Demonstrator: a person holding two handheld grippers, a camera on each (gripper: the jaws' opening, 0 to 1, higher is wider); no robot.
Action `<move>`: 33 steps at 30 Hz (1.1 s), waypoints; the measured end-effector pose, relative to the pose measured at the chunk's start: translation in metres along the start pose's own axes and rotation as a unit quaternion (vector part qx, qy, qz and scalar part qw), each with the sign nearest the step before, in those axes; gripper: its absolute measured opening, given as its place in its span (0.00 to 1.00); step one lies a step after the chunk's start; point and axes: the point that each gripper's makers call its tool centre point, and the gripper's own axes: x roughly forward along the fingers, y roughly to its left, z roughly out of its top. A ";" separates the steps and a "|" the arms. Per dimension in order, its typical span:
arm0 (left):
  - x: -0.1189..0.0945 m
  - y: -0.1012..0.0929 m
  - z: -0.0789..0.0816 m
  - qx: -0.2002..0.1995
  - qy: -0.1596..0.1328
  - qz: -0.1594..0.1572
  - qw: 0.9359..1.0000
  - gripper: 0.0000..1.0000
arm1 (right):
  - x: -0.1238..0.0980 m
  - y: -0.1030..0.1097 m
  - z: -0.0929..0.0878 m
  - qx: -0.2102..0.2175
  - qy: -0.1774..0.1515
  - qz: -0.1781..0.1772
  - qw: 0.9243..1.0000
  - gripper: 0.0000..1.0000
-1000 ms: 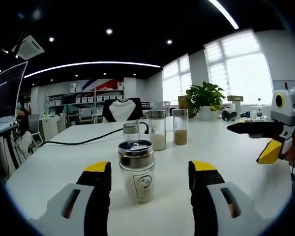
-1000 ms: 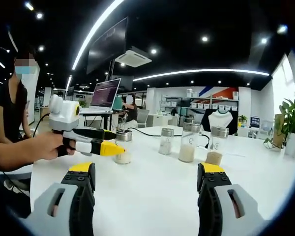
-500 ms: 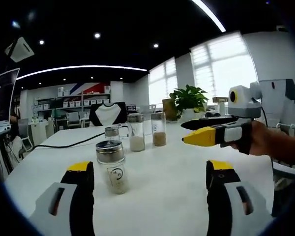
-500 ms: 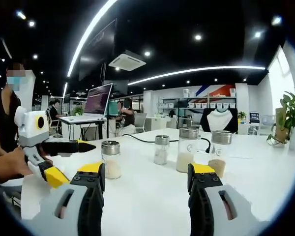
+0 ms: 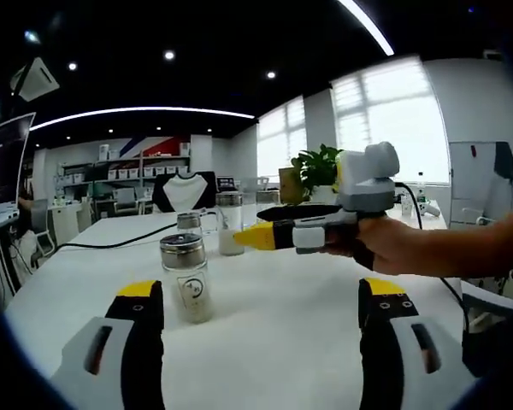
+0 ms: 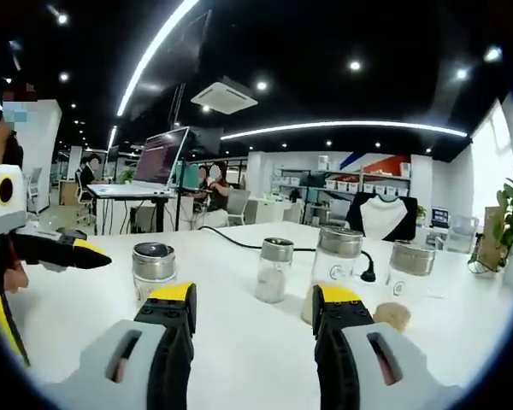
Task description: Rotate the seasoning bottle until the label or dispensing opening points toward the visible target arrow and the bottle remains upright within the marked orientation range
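Plainly, neither tool has anything in it: the left gripper stands with its jaws spread wide over bare tabletop, and the right gripper has its jaws parted with nothing between them. The small clear glass seasoning bottle with a chrome shaker cap and a printed label stands upright on the white table, just ahead of the left gripper's left jaw, not between the jaws. No target arrow can be made out.

The main risk is a tip-over: the bottle looks narrow and top-heavy, so a jaw brushing its side during approach could knock it flat or slide it. Closing off-centre would likely tilt it out of upright.

A second risk is crowding. In the right gripper view 3 other capped glass jars stand near one another beyond the jaws, and a black cable trails behind. Open table lies toward the near edge; the right gripper reaches across the left gripper view, so the 2 tools could collide.
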 end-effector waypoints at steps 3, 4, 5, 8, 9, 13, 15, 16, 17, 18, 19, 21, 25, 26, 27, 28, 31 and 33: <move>-0.002 0.004 0.004 0.014 -0.008 0.010 1.000 1.00 | 0.014 -0.001 0.002 0.017 0.002 0.000 1.000 0.51; -0.002 0.005 0.004 0.022 -0.006 0.010 1.000 1.00 | 0.018 0.000 0.002 0.019 0.002 0.001 1.000 0.50; -0.003 0.006 0.003 0.028 -0.002 0.013 1.000 1.00 | 0.021 0.000 0.002 0.020 0.002 0.001 1.000 0.49; -0.004 0.004 0.001 0.032 0.006 0.010 0.999 1.00 | 0.032 -0.003 -0.001 0.025 0.008 -0.006 1.000 0.48; -0.004 0.005 0.002 0.029 0.003 0.010 1.000 1.00 | 0.037 -0.004 -0.002 0.032 0.010 -0.006 0.999 0.48; -0.005 0.003 0.001 0.040 0.008 0.002 0.999 1.00 | 0.053 -0.007 -0.008 0.035 0.014 -0.019 0.999 0.46; -0.005 0.002 0.000 0.039 0.011 0.002 0.999 1.00 | 0.059 -0.009 -0.011 0.037 0.018 -0.025 0.999 0.46; -0.005 0.002 0.001 0.038 0.005 0.006 0.999 1.00 | 0.064 -0.012 -0.011 0.039 0.018 -0.032 0.999 0.46; -0.005 0.003 0.003 0.037 -0.002 0.011 0.999 1.00 | 0.067 -0.013 -0.011 0.041 0.018 -0.036 0.998 0.45; -0.006 0.001 0.006 0.037 -0.010 0.013 0.999 1.00 | 0.071 -0.013 -0.011 0.042 0.017 -0.040 0.998 0.44; -0.006 0.000 0.006 0.039 -0.013 0.014 0.999 1.00 | 0.074 -0.013 -0.011 0.034 0.017 -0.041 0.998 0.43; -0.005 -0.002 0.006 0.041 -0.011 0.014 0.999 1.00 | 0.081 -0.016 -0.014 0.018 0.024 -0.053 0.998 0.43; -0.004 -0.005 0.002 0.042 0.001 0.012 0.999 1.00 | 0.091 -0.019 -0.012 0.028 0.015 -0.063 0.997 0.40; -0.004 -0.005 0.001 0.043 0.002 0.011 0.999 1.00 | 0.093 -0.019 -0.012 0.030 0.015 -0.064 0.997 0.40; -0.004 -0.005 0.002 0.045 0.002 0.011 0.999 1.00 | 0.096 -0.019 -0.010 0.026 0.014 -0.067 0.997 0.40; -0.004 -0.005 0.002 0.047 0.000 0.012 0.999 1.00 | 0.098 -0.020 -0.009 0.019 0.014 -0.072 0.997 0.40; -0.005 -0.005 0.004 0.046 -0.002 0.015 0.999 1.00 | 0.103 -0.030 -0.012 0.016 0.024 -0.102 0.994 0.40; -0.006 -0.005 0.006 0.046 -0.006 0.015 0.999 1.00 | 0.107 -0.034 -0.006 0.010 0.013 -0.114 0.993 0.39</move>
